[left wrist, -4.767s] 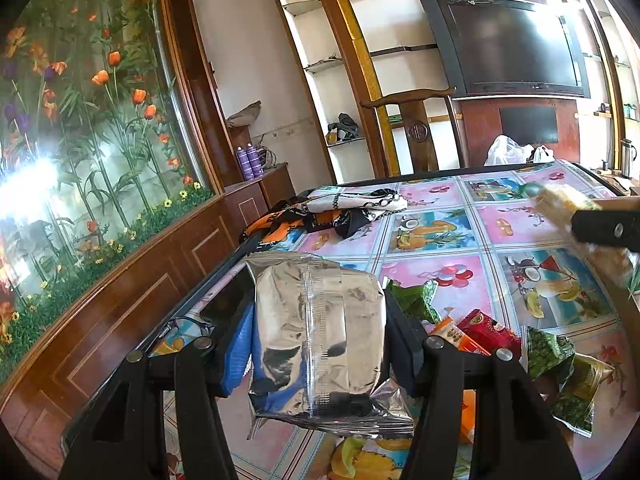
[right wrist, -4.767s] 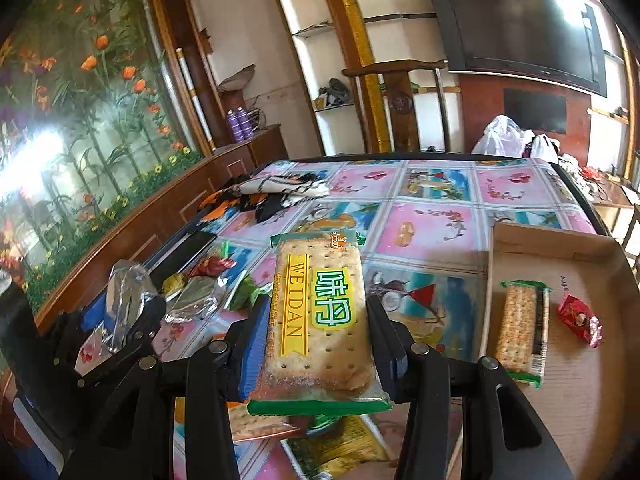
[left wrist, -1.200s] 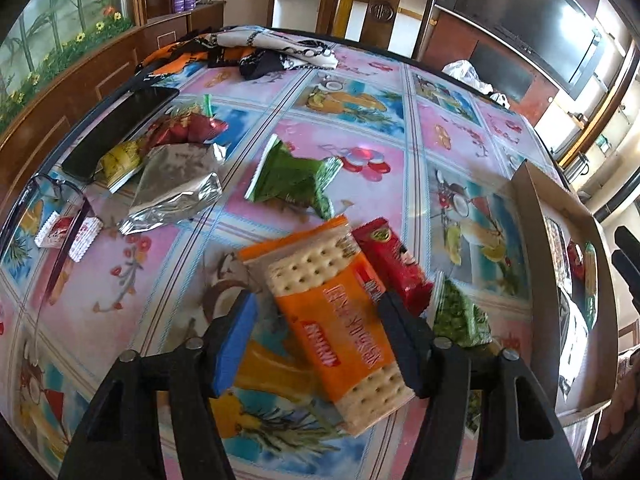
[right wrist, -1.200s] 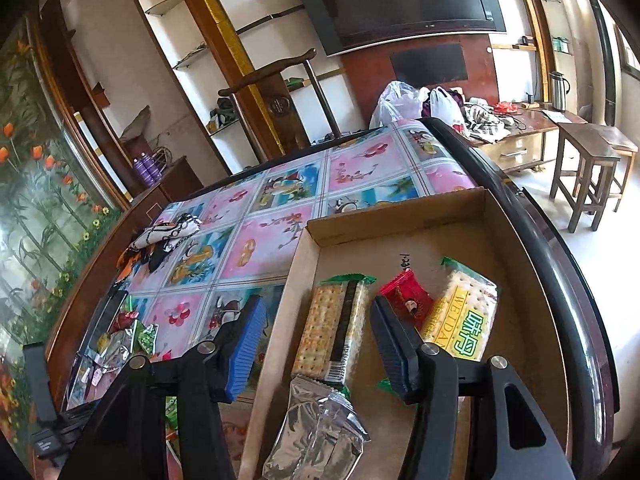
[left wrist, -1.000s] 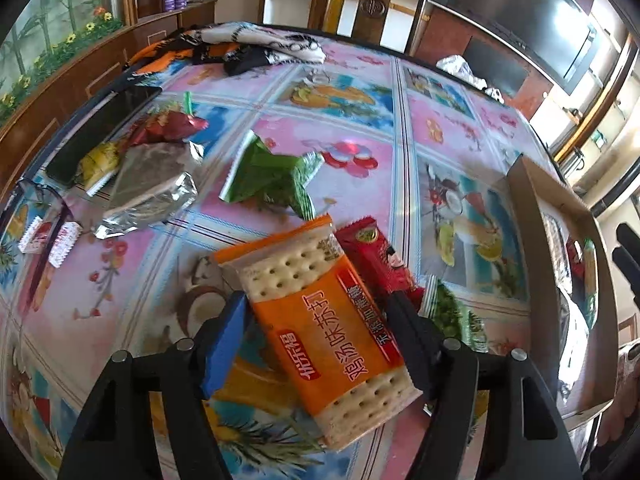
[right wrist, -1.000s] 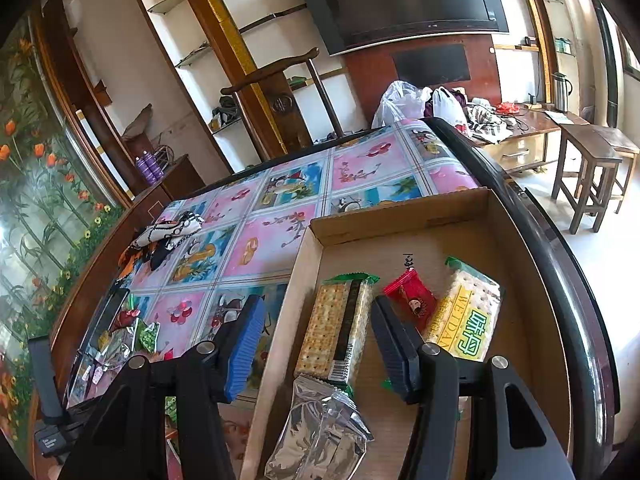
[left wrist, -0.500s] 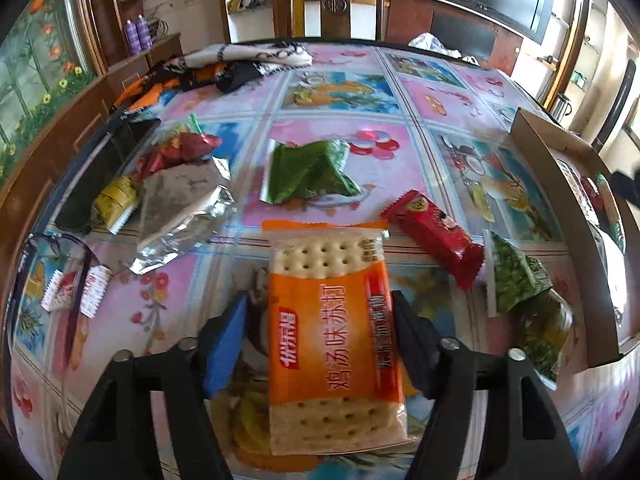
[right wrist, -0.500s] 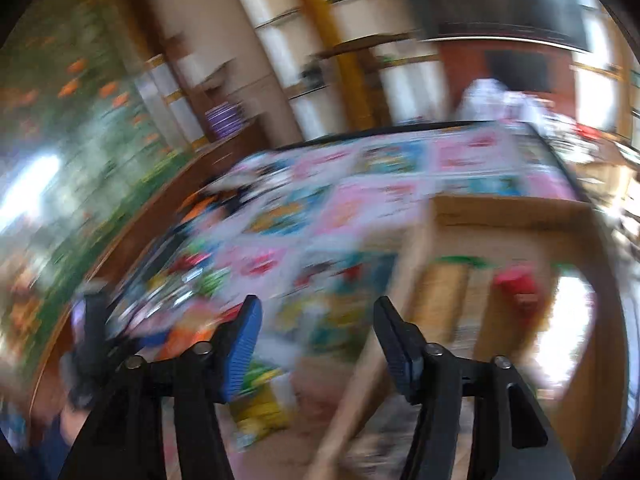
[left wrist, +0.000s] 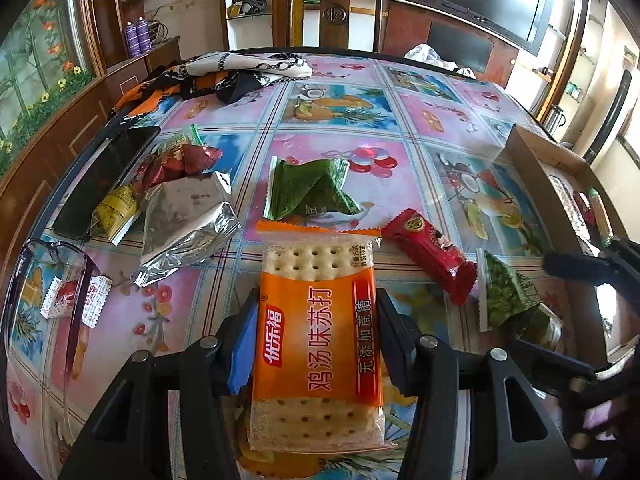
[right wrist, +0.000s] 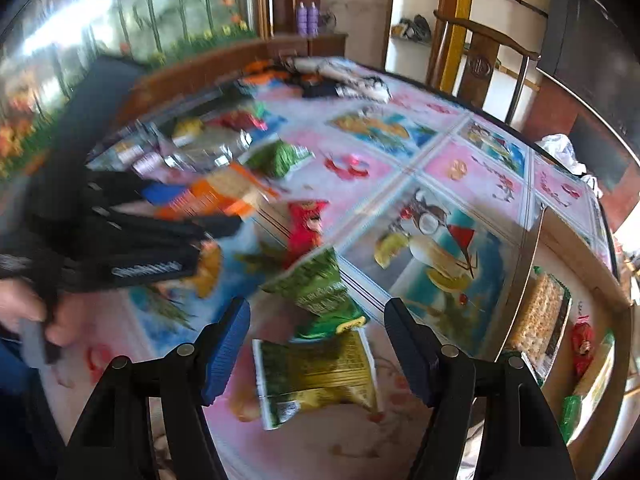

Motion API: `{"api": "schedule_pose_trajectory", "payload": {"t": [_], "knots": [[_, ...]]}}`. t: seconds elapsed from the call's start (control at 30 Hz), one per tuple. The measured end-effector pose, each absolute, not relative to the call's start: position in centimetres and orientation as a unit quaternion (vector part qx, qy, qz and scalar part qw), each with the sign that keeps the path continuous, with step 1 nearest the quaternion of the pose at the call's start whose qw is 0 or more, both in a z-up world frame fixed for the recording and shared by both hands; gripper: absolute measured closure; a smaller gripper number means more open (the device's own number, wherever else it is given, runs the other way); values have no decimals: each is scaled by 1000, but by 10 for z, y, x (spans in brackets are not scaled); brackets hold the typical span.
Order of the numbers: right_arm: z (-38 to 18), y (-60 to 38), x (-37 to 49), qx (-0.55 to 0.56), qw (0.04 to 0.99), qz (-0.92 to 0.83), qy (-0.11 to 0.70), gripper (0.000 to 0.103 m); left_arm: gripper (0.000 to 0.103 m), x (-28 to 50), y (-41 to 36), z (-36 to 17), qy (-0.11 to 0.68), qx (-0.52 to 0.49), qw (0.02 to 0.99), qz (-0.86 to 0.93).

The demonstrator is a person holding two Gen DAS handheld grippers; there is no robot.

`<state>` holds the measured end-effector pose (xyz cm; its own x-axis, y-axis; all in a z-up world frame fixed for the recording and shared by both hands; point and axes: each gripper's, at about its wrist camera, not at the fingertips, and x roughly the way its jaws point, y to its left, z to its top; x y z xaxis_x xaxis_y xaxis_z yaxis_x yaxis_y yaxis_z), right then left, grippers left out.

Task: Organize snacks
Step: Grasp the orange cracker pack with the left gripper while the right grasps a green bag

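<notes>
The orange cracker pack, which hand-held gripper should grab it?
Probably the left hand-held gripper: the orange cracker pack already lies between its closing jaws. The right hand-held gripper hangs open over green packets.

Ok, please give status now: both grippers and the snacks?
Left gripper closing on orange cracker pack. Right gripper open, empty, above green snack packet. Nothing blocking.

The right gripper [right wrist: 316,344] hangs with jaws apart, just opening, over a green-yellow snack packet [right wrist: 316,376]; the cardboard box [right wrist: 624,304] sits at three o'clock on the table [right wrist: 472,176].
</notes>
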<state>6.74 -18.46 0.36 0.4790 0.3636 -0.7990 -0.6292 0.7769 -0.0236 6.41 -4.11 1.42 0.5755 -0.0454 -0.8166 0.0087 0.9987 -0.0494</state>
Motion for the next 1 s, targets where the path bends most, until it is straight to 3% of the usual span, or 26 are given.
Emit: {"api": "schedule_pose_trajectory", "payload": {"t": [0.13, 0.23, 0.37, 1.0], "knots": [[-5, -172, 77, -187, 839, 272, 433, 31, 51, 62, -41, 18, 456, -23, 890, -19], [-11, -169, 83, -176, 836, 266, 447, 58, 51, 61, -39, 19, 452, -25, 892, -20], [-7, -171, 80, -158, 845, 264, 437, 66, 51, 60, -38, 21, 447, -29, 894, -20], [39, -229, 88, 59, 905, 232, 351, 67, 51, 54, -55, 35, 378, 2, 926, -11]]}}
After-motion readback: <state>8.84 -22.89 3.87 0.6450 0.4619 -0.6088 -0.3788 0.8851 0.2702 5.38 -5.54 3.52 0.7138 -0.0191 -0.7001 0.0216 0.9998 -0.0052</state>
